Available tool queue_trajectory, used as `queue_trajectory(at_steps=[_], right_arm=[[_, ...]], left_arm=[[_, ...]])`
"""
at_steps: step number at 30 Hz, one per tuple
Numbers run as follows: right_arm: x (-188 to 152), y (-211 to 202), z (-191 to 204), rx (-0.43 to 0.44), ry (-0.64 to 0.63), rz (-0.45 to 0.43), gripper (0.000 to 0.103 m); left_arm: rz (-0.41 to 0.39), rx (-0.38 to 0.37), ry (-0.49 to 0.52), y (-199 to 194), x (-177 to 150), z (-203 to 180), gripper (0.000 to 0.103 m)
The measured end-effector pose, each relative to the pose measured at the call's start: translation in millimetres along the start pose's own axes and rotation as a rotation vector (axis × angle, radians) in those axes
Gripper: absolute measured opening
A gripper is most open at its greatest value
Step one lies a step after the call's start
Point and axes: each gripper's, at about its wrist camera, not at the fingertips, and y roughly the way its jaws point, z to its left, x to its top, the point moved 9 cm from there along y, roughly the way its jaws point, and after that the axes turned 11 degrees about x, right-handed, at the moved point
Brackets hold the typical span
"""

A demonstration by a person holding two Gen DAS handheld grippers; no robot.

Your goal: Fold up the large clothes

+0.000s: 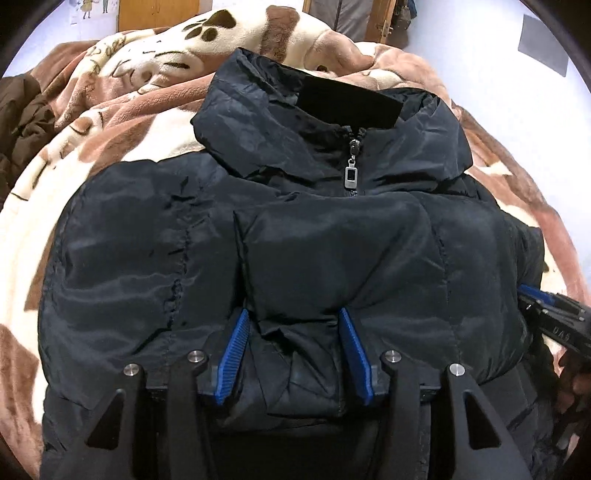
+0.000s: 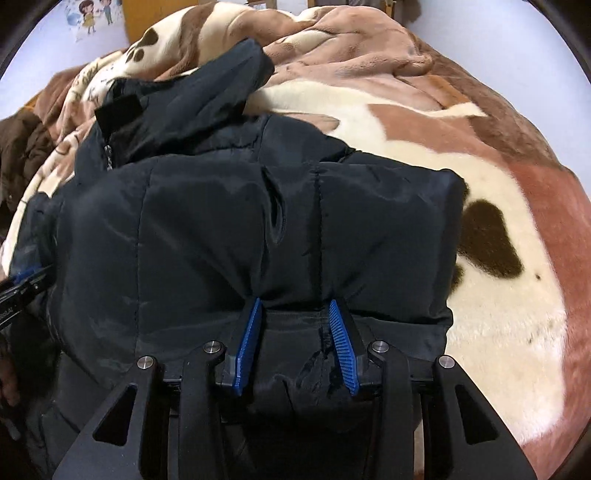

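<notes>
A black puffer jacket (image 1: 332, 240) lies front up on the bed, zipped, with its silver zipper pull (image 1: 350, 176) below the raised collar (image 1: 332, 96). My left gripper (image 1: 292, 313) is shut on a bunched fold at the jacket's near edge, the fabric creasing at both blue pads. The right gripper (image 2: 294, 302) grips the same near edge of the jacket (image 2: 207, 229) further right, cloth gathered between its pads. Each gripper shows at the side of the other's view: the right gripper (image 1: 546, 306) and the left gripper (image 2: 26, 280). The part of the jacket under the fold is hidden.
A fleece blanket (image 1: 110, 110) in brown, pink and cream covers the bed (image 2: 480, 184). A brown garment (image 1: 18, 122) lies heaped at the far left. A wooden cabinet (image 1: 159, 14) and pale walls stand behind the bed.
</notes>
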Motion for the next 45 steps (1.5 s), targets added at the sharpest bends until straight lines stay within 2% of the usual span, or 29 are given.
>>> queue_trajectory(at_steps=[3, 5, 8, 10, 14, 19, 23, 26, 29, 32, 34, 36, 39, 42, 45], right_arm=[[7, -27, -6, 0.051, 0.053, -0.03, 0.04], [21, -53, -14, 0.056, 0.077, -0.102, 0.04], [39, -68, -29, 0.032, 0.099, -0.153, 0.04], [48, -61, -41, 0.014, 0.118, -0.144, 0.04], [46, -22, -54, -0.011, 0.125, -0.065, 0.04], [40, 6, -61, -0.022, 0.104, -0.047, 0.04], [41, 6, -62, -0.028, 0.106, -0.038, 0.04], [46, -22, -53, -0.043, 0.108, -0.065, 0.04], [42, -52, -28, 0.01, 0.092, -0.108, 0.04], [22, -66, 2, 0.064, 0.063, -0.119, 0.04], [8, -55, 15, 0.073, 0.049, -0.087, 0.04], [-5, -30, 20, 0.054, 0.039, -0.023, 0.04], [-7, -12, 21, 0.032, 0.023, -0.004, 0.04], [-5, -15, 22, 0.016, 0.026, 0.003, 0.04], [-7, -41, 25, 0.024, 0.064, -0.023, 0.04]], left_arm=[[0.022, -0.009, -0.013, -16, 6, 5, 0.052], [-0.016, -0.038, -0.028, -34, 17, 8, 0.052], [-0.08, -0.021, -0.021, -46, 41, 10, 0.052], [-0.078, 0.011, -0.013, -35, 52, 11, 0.052], [0.024, 0.005, -0.033, 16, 47, 15, 0.055], [-0.035, 0.02, 0.004, 32, 37, 7, 0.058], [-0.024, 0.029, 0.017, 33, 40, 4, 0.059], [-0.025, 0.032, 0.021, 12, 46, 7, 0.056], [-0.082, -0.009, 0.006, -27, 43, 15, 0.055], [-0.116, -0.037, 0.006, -51, 25, 17, 0.055], [-0.091, -0.018, 0.032, -43, 14, 15, 0.055], [-0.027, 0.001, 0.037, -22, -1, 13, 0.056], [-0.013, -0.002, 0.013, -8, -2, 15, 0.059], [-0.007, 0.017, 0.025, -12, 0, 14, 0.058], [0.0, 0.021, 0.012, -31, -3, 17, 0.057]])
